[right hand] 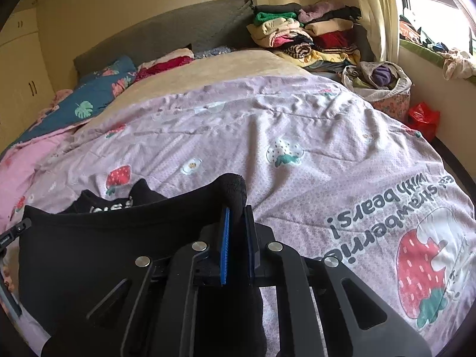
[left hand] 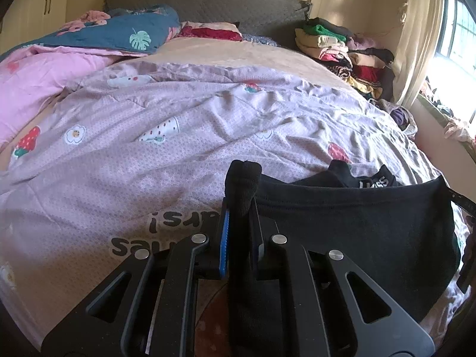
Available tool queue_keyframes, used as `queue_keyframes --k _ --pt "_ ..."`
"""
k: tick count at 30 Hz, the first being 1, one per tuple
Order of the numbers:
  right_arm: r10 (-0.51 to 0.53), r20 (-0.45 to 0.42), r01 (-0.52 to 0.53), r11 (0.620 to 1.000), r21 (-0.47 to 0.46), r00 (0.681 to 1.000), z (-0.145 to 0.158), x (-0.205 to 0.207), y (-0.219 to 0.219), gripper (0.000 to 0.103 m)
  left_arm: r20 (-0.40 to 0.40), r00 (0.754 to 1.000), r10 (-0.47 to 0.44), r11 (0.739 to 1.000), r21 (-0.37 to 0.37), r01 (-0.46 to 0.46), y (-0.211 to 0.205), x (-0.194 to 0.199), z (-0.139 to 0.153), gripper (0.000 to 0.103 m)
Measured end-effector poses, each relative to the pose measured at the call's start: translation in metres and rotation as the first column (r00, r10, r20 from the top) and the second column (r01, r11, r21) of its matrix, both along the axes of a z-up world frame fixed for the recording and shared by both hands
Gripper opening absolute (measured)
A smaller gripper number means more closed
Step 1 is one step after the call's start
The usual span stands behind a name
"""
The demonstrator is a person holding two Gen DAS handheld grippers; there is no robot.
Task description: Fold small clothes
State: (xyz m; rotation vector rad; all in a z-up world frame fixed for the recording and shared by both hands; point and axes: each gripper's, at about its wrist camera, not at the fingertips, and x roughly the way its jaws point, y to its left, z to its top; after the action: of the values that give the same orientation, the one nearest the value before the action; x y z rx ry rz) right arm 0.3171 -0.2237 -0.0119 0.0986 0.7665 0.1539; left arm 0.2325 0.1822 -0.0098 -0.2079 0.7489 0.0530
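— Strawberry-print bedspread (right hand: 297, 125) ahead, bare enough for a fold. Where's the black garment (left hand: 357, 223)?

— Strung between both tools, just above the bed. Left gripper (left hand: 241, 205) clamped tight on one corner, right gripper (right hand: 238, 217) pinching the other.

— Best handling?

— Probably keep the top edge taut and level, lower together, lay flat before folding. Mind the sagging middle; could bunch.

The black garment (left hand: 357, 223) is matt knitted cloth, ribbed at its pinched corner. The tongs (left hand: 241, 208) look like matt black plastic with shiny metal pins. The bedsheet (right hand: 312, 136) is thin, creased printed cloth.
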Motion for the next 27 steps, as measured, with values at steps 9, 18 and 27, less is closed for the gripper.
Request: queue_keyframes --k 9,18,27 --pt "-0.013 -0.027 0.012 1.000 -0.023 1.000 -0.003 -0.010 -0.003 0.036 -0.005 0.999 0.047 0.999 0.006 -0.047 0.006 -0.005 0.008 0.013" --pt "-0.019 -0.013 0.019 1.000 -0.001 1.000 0.012 -0.023 -0.013 0.055 0.001 0.999 0.039 0.999 -0.023 -0.039 0.003 -0.016 0.022 0.030" --pt "-0.028 -0.026 0.028 1.000 0.012 0.999 0.014 -0.048 -0.027 0.060 0.000 1.000 0.030 0.997 -0.066 -0.030 0.001 -0.034 0.027 0.049"
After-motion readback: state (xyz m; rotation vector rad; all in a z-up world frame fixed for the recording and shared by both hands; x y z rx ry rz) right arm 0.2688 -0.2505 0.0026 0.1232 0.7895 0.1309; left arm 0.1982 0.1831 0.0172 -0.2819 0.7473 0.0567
